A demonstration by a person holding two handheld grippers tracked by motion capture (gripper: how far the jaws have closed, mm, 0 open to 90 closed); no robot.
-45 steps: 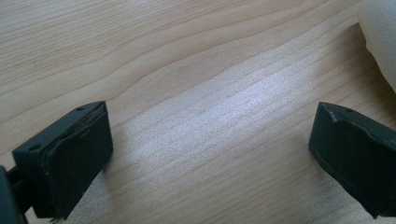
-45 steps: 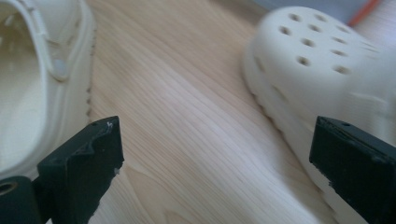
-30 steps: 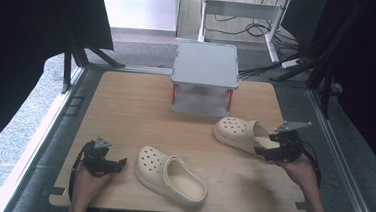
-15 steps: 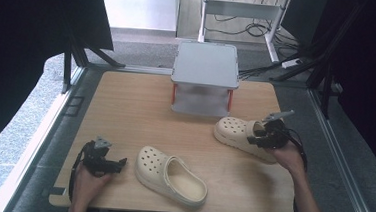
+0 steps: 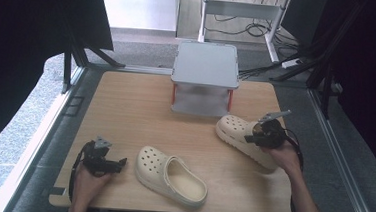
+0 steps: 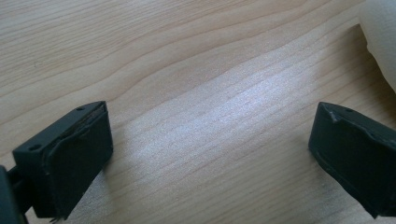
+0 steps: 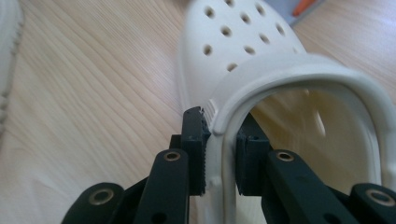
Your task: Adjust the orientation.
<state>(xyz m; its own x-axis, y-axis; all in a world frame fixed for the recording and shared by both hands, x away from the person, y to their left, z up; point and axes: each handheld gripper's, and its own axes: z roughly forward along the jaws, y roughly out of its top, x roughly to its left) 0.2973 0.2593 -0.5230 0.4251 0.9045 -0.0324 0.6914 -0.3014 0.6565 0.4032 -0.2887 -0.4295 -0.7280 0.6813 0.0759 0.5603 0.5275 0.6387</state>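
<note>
The right gripper (image 5: 260,133) has just been closing its jaws, and the right gripper view shows them now clamped on the side wall of the far clog (image 7: 261,84), one pad (image 7: 197,149) outside the wall and the other inside the opening. That clog sits on the table (image 5: 126,101) just in front of the small grey rack (image 5: 206,67), toe holes pointing away from the hand. The grip looks thin, rim only, so the sensible play here is to lift slowly and keep the shoe level, since a soft foam wall can flex and slip out. The left gripper (image 5: 103,161) hovers low over bare wood, jaws wide apart and holding nothing, with the near clog (image 5: 171,175) just beside it. Steadying that hand before any carry seems wise, and the rack legs want clearance.
</note>
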